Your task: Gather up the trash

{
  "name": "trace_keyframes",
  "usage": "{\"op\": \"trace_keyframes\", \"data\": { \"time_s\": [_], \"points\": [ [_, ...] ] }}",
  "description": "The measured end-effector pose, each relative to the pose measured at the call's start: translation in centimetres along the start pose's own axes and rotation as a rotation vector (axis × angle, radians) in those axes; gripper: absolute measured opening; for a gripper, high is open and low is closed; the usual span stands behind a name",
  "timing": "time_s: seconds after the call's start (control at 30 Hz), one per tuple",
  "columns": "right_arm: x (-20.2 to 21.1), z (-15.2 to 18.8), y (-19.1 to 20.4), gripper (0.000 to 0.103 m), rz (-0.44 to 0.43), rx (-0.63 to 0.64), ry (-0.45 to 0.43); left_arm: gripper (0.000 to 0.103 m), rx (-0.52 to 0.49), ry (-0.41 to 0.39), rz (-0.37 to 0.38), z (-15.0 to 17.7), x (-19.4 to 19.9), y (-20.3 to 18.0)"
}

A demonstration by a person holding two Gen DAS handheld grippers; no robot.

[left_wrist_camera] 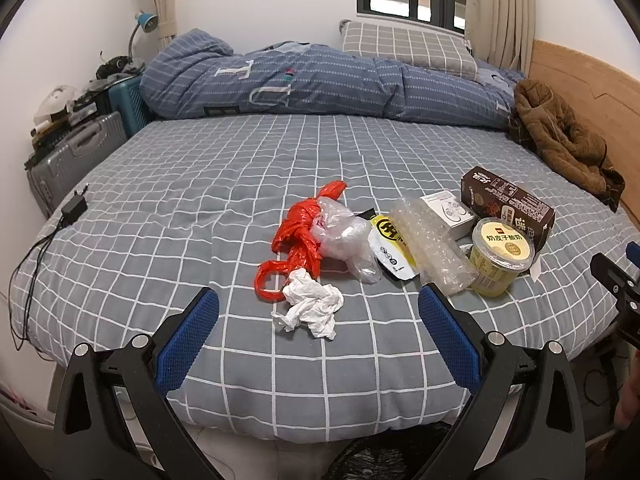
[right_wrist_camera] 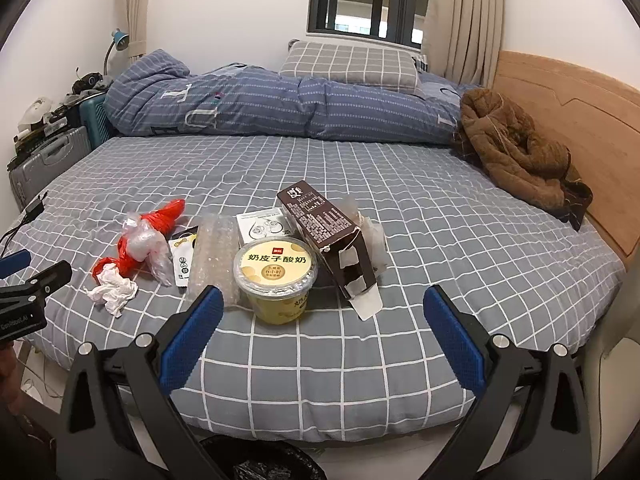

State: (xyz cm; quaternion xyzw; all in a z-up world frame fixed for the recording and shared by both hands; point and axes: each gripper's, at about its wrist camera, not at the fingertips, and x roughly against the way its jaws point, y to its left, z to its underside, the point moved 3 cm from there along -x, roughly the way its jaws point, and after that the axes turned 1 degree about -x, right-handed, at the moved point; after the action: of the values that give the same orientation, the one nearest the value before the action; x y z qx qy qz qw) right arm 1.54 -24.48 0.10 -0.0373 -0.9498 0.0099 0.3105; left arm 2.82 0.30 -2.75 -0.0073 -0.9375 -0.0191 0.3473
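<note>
White crumpled tissue (left_wrist_camera: 310,309) lies between, perhaps beyond, the left gripper's (left_wrist_camera: 319,304) spread jaws.

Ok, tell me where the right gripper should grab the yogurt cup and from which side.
Take the yogurt cup across its yellow side wall just under the lid rim, approaching from the near side. It stands upright, closest to the open right gripper, and the brown carton crowds its far right side.

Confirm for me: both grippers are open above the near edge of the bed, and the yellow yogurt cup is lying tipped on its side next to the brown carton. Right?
Not quite. The yogurt cup stands upright with its lid on top, as the right wrist view shows. The rest holds: it sits next to the brown carton, and the left gripper and right gripper are both open above the near edge of the bed.
</note>
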Motion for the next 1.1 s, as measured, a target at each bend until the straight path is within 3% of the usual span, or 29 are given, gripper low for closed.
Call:
{"op": "trace_keyframes", "data": {
  "time_s": [1.1],
  "points": [
    [-0.2, 0.14, 0.11, 0.096, -0.003, -0.003, 0.001, 0.097, -0.024, 0.017, 0.0, 0.32, -0.68, -0.54]
  ]
}}
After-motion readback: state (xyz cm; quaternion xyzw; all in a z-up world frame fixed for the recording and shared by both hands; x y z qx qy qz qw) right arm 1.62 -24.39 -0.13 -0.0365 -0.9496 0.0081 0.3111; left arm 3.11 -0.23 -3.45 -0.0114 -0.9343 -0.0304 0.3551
